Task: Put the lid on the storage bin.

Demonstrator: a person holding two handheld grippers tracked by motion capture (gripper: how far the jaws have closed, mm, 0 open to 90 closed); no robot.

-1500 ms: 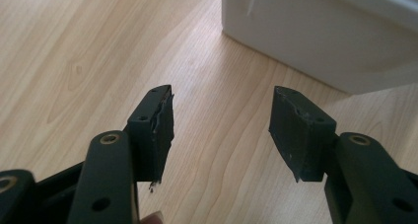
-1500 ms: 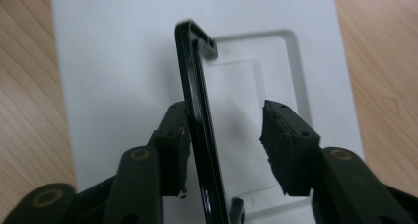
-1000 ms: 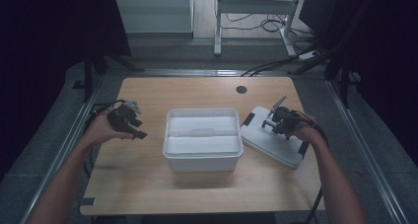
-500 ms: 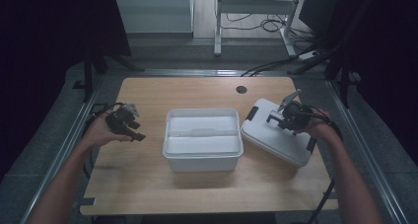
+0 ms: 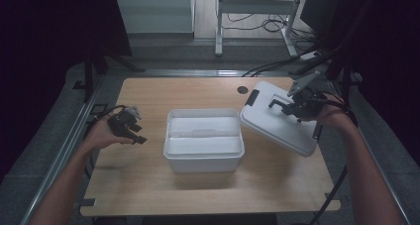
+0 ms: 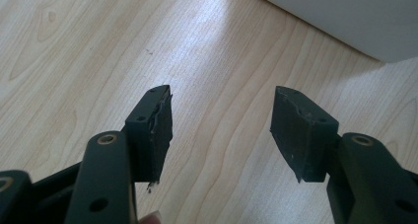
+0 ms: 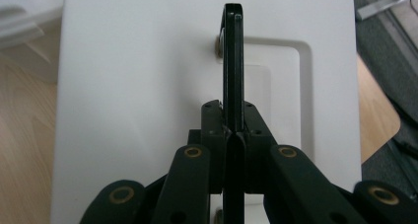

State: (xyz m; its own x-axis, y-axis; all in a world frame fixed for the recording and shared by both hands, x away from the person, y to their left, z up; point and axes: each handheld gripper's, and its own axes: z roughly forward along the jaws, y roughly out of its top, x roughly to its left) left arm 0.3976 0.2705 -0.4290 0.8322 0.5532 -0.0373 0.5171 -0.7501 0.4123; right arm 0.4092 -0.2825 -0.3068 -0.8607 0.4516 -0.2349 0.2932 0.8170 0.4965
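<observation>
The wooden surface carries an open white box at centre. Right of it, the tilted white lid hangs from its black handle, clenched by the right hand-held gripper; level it over the rim before lowering. The left hand-held gripper gapes empty.

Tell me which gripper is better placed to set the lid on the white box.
Right, probably: the right gripper is clamped on the lid's black handle, lid tilted beside the box. The left gripper is open, empty.
</observation>
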